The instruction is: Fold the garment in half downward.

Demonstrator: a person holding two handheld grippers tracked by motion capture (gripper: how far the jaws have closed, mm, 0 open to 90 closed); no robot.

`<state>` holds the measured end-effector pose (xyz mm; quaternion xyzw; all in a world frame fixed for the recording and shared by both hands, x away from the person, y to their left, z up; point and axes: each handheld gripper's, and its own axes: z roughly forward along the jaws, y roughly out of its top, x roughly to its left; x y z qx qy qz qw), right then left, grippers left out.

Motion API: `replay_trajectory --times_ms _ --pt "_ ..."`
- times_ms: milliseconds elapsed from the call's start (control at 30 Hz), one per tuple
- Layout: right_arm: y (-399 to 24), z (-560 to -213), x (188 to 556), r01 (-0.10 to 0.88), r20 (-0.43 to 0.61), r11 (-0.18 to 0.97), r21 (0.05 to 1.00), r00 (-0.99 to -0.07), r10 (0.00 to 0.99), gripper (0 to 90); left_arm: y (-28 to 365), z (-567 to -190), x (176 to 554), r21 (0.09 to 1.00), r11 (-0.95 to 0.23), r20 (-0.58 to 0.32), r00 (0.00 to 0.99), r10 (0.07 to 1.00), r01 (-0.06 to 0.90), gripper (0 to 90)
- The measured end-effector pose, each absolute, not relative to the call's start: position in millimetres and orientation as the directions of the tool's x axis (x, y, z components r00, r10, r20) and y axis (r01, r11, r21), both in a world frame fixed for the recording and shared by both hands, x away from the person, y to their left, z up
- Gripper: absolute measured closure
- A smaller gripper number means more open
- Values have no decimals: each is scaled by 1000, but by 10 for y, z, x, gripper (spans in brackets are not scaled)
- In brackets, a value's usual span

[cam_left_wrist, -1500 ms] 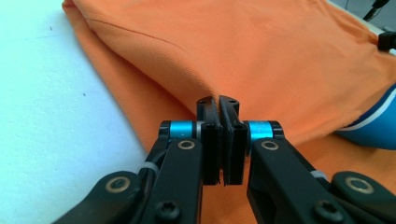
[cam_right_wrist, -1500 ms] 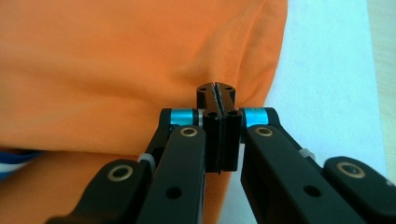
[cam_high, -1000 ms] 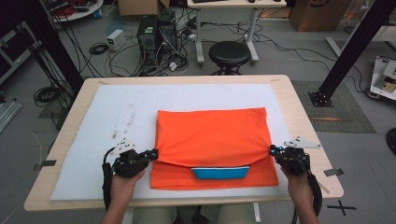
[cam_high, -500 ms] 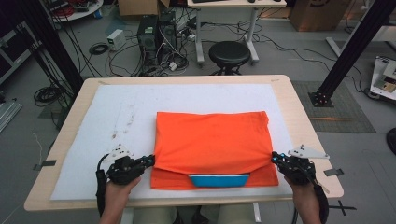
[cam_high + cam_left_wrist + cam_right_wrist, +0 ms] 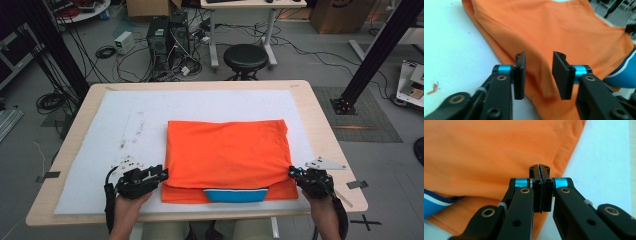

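High view: the orange shirt [image 5: 227, 155] lies folded flat on the white mat [image 5: 125, 125] over the surface, toward my edge, its blue collar [image 5: 236, 194] peeking out under the near fold. I have the left tongs [image 5: 161, 175] at the shirt's near left corner and the right tongs [image 5: 292, 172] at its near right corner.

Left gripper view: my left tongs [image 5: 539, 72] have just been opening and now stand spread. Cloth of the shirt [image 5: 554, 32] lies below and between the pads [image 5: 520, 75], but they do not press on it.

Right gripper view: my right tongs [image 5: 540, 173] are pressed together, right at the shirt's [image 5: 486, 152] side hem. I cannot tell whether a thin edge of cloth is caught between them; none shows in the seam.

Handling, my judgement: light, limp knit, no stiffness. It will drape and sag wherever unsupported, and the stacked layers can slide apart. It is not fragile and not slippery against the pads. Best hold is at the doubled corners or folded edges, pinching all the layers together and lifting both sides evenly.
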<state>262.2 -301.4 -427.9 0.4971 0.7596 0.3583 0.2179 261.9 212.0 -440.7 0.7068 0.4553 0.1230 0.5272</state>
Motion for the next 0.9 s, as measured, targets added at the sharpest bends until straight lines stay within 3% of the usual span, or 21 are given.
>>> replay_trajectory --times_ms 200,333,467,800,833,900 --pt "-2991 -4298 2628 600 26 251 759 -413 910 900 1999 -4480 2644 819 -88 -306 562 769 567 602" --pt "-2994 -4308 2623 605 29 249 757 -411 911 900 1911 -4533 2657 792 -159 -268 569 777 589 834" --pt "-3005 -4311 2610 603 30 247 758 -411 911 900 1921 -4506 2643 801 -133 -289 571 768 584 873" --pt "-3069 -4264 2530 596 44 236 768 -417 908 896 2025 -4474 2549 808 -92 -340 587 735 582 869" --pt "-3069 -4273 2544 601 50 235 764 -417 907 841 2018 -4478 2555 811 -90 -335 585 738 578 854" --pt "-3073 -4278 2565 602 67 204 772 -396 916 695 2017 -4458 2578 818 -69 -326 561 761 571 619"
